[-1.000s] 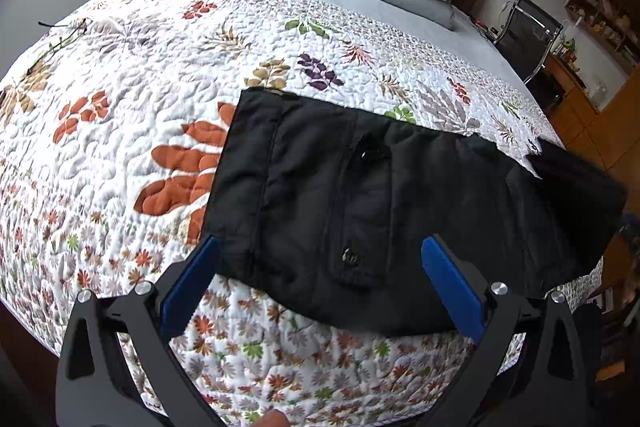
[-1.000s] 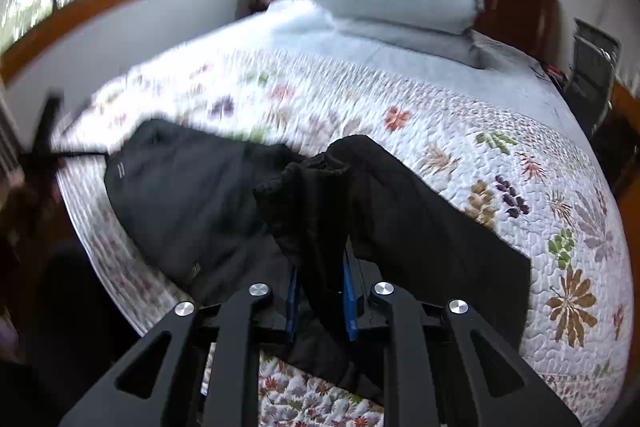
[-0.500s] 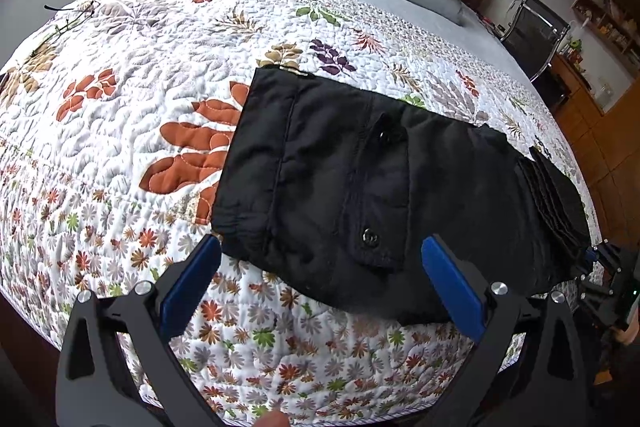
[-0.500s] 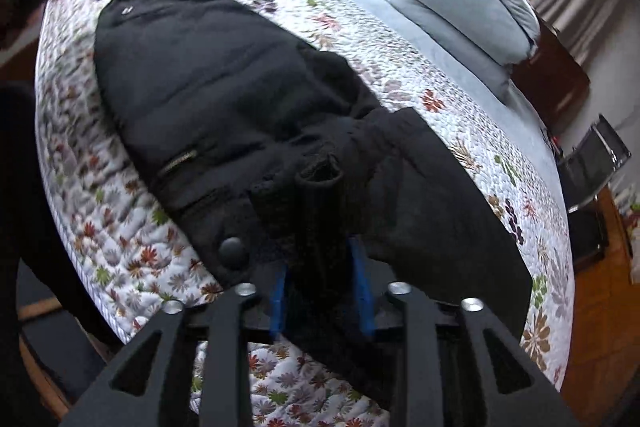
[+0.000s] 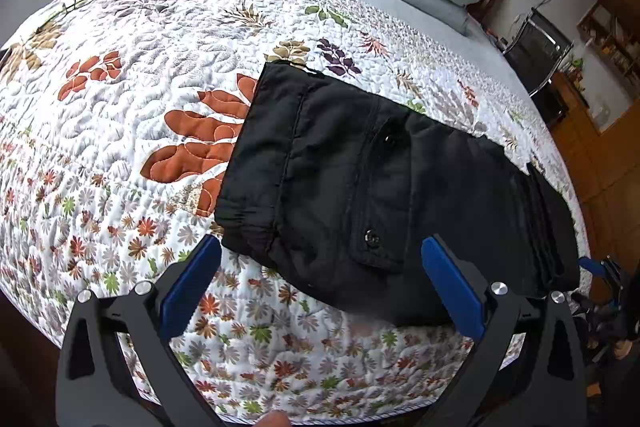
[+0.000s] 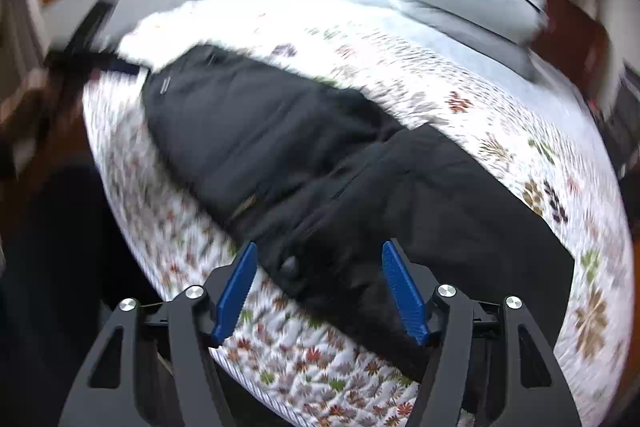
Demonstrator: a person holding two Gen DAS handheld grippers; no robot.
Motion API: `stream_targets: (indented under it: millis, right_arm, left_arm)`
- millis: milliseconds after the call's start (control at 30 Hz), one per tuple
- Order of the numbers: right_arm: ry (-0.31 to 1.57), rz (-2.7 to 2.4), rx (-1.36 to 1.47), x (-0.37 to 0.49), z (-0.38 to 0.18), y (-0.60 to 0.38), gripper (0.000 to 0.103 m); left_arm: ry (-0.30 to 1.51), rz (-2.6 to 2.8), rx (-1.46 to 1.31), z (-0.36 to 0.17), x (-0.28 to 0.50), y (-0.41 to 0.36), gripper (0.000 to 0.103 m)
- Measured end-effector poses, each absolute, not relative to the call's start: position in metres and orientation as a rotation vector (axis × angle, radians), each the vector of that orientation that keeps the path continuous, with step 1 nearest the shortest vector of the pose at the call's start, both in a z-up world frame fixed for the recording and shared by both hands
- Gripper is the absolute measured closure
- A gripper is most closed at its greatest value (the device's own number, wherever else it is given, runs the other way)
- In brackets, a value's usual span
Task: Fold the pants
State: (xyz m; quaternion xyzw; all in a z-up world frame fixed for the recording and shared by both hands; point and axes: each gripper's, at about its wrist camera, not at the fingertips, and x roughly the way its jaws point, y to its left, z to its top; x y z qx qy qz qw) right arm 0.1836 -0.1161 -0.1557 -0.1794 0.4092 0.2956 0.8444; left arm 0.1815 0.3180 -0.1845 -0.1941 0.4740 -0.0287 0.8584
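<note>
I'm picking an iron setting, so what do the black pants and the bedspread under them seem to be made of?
Pants: matte black woven cloth, maybe cotton or a blend; it shows stitched seams, soft wrinkles and metal snaps. Bedspread: quilted, padded fabric, likely cotton, with puffy stitched leaf shapes and a printed floral pattern. Fiber content can't be confirmed by eye.

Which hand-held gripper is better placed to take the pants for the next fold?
Probably the left hand-held gripper: open, with the pants' elastic end between its fingers. The right one is also open, at the bulkier folded end.

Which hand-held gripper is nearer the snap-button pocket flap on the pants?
Left. The left hand-held gripper sits open just below the pocket flap, at the near hem. The right hand-held gripper is open at the opposite end of the black pants.
</note>
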Motion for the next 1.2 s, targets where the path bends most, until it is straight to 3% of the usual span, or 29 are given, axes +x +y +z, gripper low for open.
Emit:
stream_targets:
  millis: [433,733,900,1200]
  right_arm:
    - [0.982,0.5,-0.388,0.222,-0.206,-0.112,0.038]
    - [0.913,0.549,-0.354,0.216,-0.157,-0.117,0.037]
    - [0.886,0.649,-0.387,0.212,-0.132,-0.096,0.023]
    - [0.948,0.856,-0.438,0.249,-0.106,-0.012,0.022]
  left_arm:
    - [1.033,-0.056,-0.412,-0.196,0.186,0.309,0.003]
    - [0.946,-0.041,-0.674,-0.18,0.16,0.343,0.003]
    - [0.937,-0.087,-0.81,-0.182,0.158,0.349,0.003]
    - [1.055,-0.003,-0.966,-0.225,0.184,0.348,0.003]
